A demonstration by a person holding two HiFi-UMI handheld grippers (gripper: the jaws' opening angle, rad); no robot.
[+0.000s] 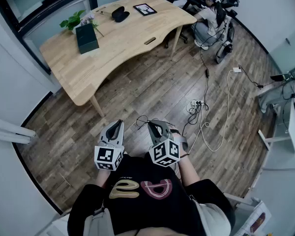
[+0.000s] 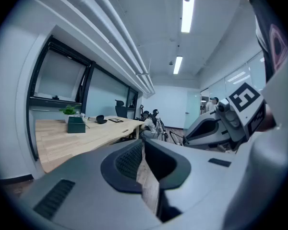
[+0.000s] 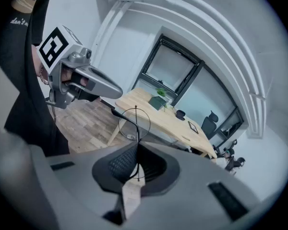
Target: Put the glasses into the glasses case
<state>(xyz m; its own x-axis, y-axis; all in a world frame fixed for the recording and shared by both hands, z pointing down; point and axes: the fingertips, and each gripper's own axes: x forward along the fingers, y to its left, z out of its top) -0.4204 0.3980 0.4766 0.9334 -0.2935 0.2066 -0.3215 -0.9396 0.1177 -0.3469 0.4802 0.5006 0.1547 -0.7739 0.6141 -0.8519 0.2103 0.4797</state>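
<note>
I stand on the wood floor, well away from the table (image 1: 128,48). The black glasses case (image 1: 120,14) lies shut near the table's far edge; it also shows small in the left gripper view (image 2: 101,120) and the right gripper view (image 3: 180,113). My right gripper (image 1: 155,124) (image 3: 136,152) is shut on thin wire-framed glasses (image 3: 136,128), whose round lens stands up past the tips. In the head view the glasses (image 1: 141,120) are a faint dark wire. My left gripper (image 1: 119,123) (image 2: 143,150) is shut with nothing in it, level with the right one in front of my chest.
A dark green box (image 1: 86,37), a small plant (image 1: 73,20) and a flat dark-framed tablet (image 1: 144,9) also sit on the table. A power strip (image 1: 195,103) with trailing white cables lies on the floor to the right. Equipment with wheels (image 1: 214,21) stands beyond the table's right end.
</note>
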